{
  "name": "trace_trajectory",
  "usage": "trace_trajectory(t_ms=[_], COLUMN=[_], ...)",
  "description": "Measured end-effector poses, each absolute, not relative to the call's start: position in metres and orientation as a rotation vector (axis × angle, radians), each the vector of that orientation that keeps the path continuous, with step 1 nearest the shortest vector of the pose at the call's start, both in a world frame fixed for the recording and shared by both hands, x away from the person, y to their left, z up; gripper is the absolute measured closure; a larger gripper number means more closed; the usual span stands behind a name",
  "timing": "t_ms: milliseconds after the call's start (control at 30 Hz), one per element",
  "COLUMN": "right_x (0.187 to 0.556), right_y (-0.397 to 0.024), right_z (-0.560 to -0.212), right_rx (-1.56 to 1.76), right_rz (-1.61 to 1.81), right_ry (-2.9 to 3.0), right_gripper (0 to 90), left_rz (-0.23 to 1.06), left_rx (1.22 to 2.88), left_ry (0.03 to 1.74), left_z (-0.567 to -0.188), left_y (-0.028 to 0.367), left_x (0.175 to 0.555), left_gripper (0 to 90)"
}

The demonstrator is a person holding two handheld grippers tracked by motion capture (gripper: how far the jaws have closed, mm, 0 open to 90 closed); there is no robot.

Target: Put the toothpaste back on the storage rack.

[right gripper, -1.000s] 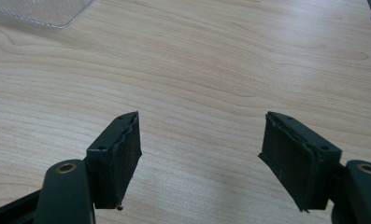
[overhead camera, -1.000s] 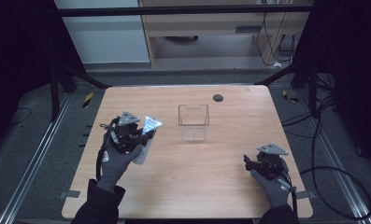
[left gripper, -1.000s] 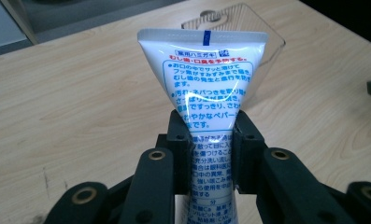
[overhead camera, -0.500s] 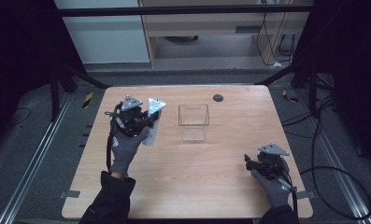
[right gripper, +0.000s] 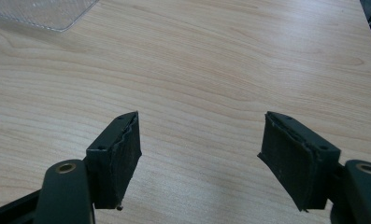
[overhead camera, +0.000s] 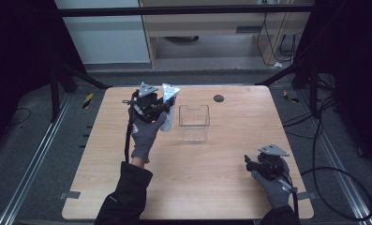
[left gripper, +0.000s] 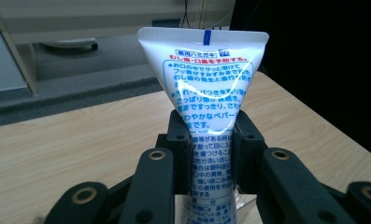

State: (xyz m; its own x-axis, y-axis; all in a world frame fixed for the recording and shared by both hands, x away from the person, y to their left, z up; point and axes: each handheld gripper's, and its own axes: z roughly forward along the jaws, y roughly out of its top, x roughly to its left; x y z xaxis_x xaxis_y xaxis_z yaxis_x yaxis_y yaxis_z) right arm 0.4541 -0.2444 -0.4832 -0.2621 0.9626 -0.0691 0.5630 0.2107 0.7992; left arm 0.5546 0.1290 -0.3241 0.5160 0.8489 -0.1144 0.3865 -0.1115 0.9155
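Now, nearest to us, the right gripper (overhead camera: 250, 162) rests low at the near right corner of the table (overhead camera: 221, 187). In the right gripper view its fingers (right gripper: 120, 154) stand wide apart with nothing but bare wood between them, so we count that hand idle.

Moving out to the left, the left gripper (overhead camera: 161, 107) has its fingers (left gripper: 178, 135) closed on a white toothpaste tube (left gripper: 206, 93), and we hold it up off the table, tilted, crimped flat end uppermost. The grip sits around the tube's middle, below the flare of the crimp. That looks the right place to us: the body is soft plastic and will dent and give, so a firm hold at mid-body, where there is paste behind the wall, should keep it from sliding. It is glossy, we see a sheen on it, so it may be slippery. It is probably light, and not fragile, though hard squeezing could strain the cap end.

The print is Japanese: blue text, a red line near the top, a small boxed heading and a blue tick on the crimp. We cannot make out a brand.

Just beyond, to the tube's right, a clear plastic box (overhead camera: 194, 122) stands open-topped at mid-table. Farther still, a small dark disc (overhead camera: 218, 98) lies near the far edge.
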Motion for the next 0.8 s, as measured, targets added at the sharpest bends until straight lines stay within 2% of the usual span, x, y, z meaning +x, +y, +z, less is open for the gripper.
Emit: trace_trajectory(t_ms=[800], right_x=[0.454], right_y=[-0.249], right_z=[-0.484], right_rx=[1.419], right_rz=[0.901], right_ry=[1.894], right_gripper=[27.9], left_rz=[0.522], left_rx=[1.679], left_ry=[1.015], left_z=[-0.330], left_y=[0.077], left_x=[0.588], left_gripper=[72.3])
